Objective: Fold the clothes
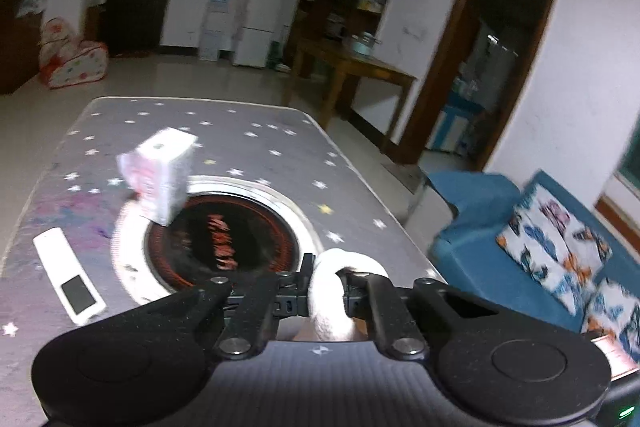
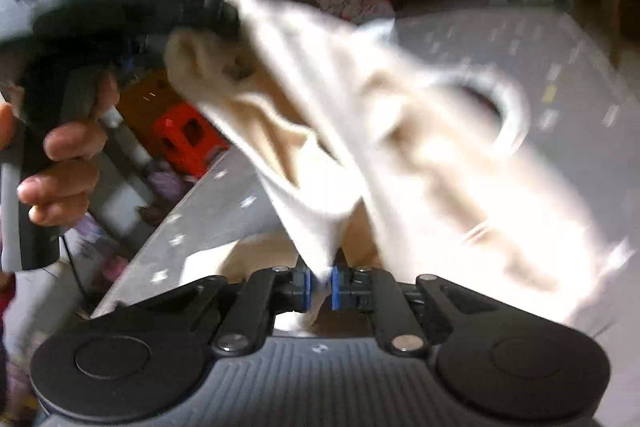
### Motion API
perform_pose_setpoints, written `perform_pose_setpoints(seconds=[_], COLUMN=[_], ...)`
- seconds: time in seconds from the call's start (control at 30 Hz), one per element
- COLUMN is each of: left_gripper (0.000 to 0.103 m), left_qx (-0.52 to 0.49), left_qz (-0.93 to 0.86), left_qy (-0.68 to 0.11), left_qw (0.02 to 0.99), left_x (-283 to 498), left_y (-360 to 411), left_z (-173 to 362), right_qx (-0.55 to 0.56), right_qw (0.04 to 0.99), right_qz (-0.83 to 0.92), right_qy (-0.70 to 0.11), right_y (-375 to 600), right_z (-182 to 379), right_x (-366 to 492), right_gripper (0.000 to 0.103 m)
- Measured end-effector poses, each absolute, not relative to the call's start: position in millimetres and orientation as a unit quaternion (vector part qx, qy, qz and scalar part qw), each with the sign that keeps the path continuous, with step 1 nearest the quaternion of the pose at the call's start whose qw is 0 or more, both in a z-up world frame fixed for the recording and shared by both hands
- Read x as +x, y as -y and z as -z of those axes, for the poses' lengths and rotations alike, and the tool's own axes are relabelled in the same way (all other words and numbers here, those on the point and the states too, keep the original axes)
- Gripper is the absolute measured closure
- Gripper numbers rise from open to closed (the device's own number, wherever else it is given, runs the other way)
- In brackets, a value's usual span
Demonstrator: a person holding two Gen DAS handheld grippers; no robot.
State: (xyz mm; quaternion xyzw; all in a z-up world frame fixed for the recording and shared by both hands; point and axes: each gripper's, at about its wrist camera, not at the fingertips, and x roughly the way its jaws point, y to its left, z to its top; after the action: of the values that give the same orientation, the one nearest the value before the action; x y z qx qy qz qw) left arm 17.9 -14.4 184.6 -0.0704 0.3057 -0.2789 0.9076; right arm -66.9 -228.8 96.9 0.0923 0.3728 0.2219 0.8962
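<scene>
Cloth (image 2: 420,147), white and blurred, hangs in the air above the table (image 2: 560,67), stretched between both grippers. Right gripper (image 2: 322,289) is clenched on a lower edge of it, the blue pads pinching a thin fold. Left gripper (image 1: 324,291) grasps a rolled bunch of the same cloth (image 1: 332,303) between its fingers; in the right view that gripper (image 2: 224,11) sits up at the left, with a hand (image 2: 60,163) wrapped round its handle. Below on the star-print table (image 1: 280,131) lie a round black hob (image 1: 220,235), a white box (image 1: 160,171) tilted at the hob's rim, and a remote (image 1: 68,279) near the left edge. A blue sofa (image 1: 480,227) stands beside the table
</scene>
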Motion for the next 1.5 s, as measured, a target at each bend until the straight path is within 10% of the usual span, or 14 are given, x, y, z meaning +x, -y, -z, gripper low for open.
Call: perform_pose_setpoints(seconds=[0.47, 0.7, 1.03, 1.23, 1.5], left_gripper=[0.095, 0.092, 0.091, 0.05, 0.034], left_qx=[-0.164, -0.135, -0.098, -0.046, -0.022], left_qz=[0.255, 0.271, 0.287, 0.283, 0.242], left_qy=[-0.214, -0.251, -0.45, -0.472, -0.44], left_qw=[0.929, 0.919, 0.84, 0.833, 0.865], left_x=[46.6, -16.6, -142.0, -204.2, -216.9], left_y=[-17.7, -25.4, -29.2, -41.3, -71.3], left_z=[-300.9, -263.5, -91.9, -70.3, -99.7], right_qx=[-0.173, -0.222, -0.279, -0.275, -0.169], right_qw=[0.966, 0.947, 0.83, 0.799, 0.834], right_qz=[-0.074, -0.131, -0.278, -0.314, -0.26], right_qy=[-0.176, -0.191, -0.394, -0.433, -0.456], right_y=[201.8, 188.7, 159.7, 159.1, 220.7], right_z=[-300.0, -279.9, -102.2, -66.1, -84.0], right_x=[-15.5, -99.9, -233.7, -283.9, -249.2], right_gripper=[0.1, 0.1, 0.099, 0.086, 0.079])
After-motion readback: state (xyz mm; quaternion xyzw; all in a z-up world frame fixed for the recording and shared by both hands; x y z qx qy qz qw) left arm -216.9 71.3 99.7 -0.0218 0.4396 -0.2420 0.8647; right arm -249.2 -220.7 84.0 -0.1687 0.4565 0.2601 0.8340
